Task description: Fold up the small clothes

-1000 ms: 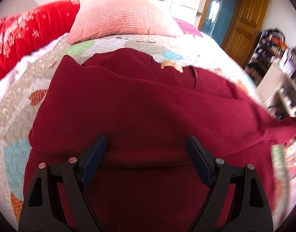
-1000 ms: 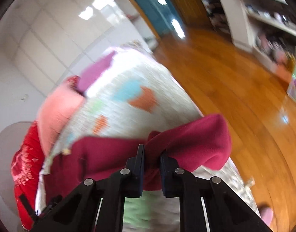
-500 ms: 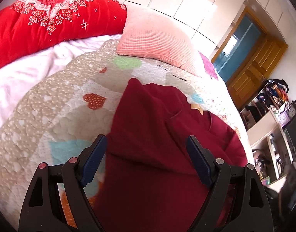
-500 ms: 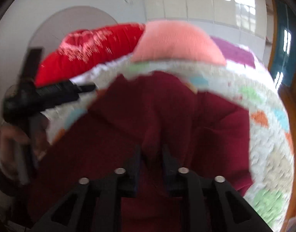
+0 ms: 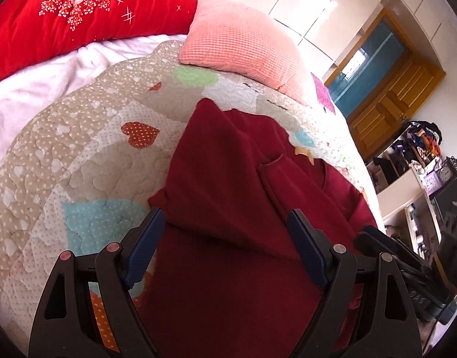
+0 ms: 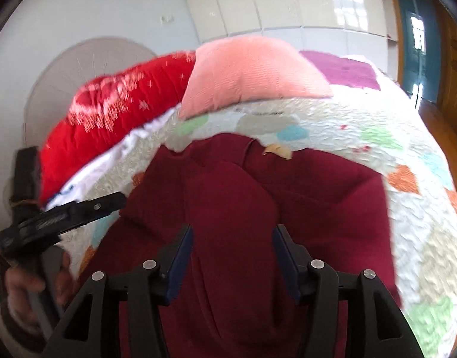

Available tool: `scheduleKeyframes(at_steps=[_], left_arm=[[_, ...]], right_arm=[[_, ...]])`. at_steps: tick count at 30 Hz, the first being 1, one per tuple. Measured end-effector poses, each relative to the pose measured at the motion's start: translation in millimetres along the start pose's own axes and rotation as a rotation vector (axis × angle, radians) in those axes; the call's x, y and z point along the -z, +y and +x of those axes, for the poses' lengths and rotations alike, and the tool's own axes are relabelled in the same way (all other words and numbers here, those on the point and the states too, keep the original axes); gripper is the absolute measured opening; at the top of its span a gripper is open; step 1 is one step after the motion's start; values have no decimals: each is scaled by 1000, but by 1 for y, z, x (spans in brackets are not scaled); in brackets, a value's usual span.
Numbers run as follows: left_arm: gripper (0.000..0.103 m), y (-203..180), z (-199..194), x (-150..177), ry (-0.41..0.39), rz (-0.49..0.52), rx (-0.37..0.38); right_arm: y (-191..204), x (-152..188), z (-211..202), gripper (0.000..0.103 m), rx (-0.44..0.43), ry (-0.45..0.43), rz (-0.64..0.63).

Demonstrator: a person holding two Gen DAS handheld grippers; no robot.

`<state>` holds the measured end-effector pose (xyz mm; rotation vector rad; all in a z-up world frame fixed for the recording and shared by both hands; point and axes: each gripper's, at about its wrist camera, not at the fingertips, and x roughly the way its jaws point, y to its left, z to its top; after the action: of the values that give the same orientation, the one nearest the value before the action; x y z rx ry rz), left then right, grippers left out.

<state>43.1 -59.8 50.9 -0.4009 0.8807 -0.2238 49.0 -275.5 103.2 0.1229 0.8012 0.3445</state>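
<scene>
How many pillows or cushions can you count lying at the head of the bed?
2: a red flowered cushion at the far left, and a pink pillow beside it on the quilt. Others may be hidden.

Matt maroon knit sweater (image 5: 228,197) on bumpy quilted cotton bedspread (image 5: 79,155), glossy wardrobe panels (image 6: 288,3).

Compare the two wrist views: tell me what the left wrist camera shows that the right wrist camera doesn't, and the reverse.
Only the left wrist view shows the cluttered shelves beside the bed.

Only the right wrist view shows a hand on the left gripper's handle, and a round white panel on the wall.

Both show the dark red sweater on the heart-patterned quilt, the pink pillow, the red blanket, and both the left gripper and right gripper open, gripping nothing.
</scene>
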Motion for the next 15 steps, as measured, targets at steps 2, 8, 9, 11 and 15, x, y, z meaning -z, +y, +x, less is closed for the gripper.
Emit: scheduleKeyframes(at_steps=[2, 8, 9, 11, 15], left_arm=[[84, 4, 1, -3, -1, -15, -12], [84, 21, -9, -5, -22, -44, -30], [84, 23, -11, -5, -25, -40, -35], [84, 31, -17, -5, -39, -41, -48], [84, 48, -26, -9, -68, -99, -42]], right_arm=[[13, -3, 20, 53, -25, 15, -28], [41, -6, 87, 41, -22, 92, -65], [40, -4, 98, 30, -18, 113, -62], [38, -5, 105, 12, 39, 92, -59], [40, -18, 80, 8, -108, -7, 55]])
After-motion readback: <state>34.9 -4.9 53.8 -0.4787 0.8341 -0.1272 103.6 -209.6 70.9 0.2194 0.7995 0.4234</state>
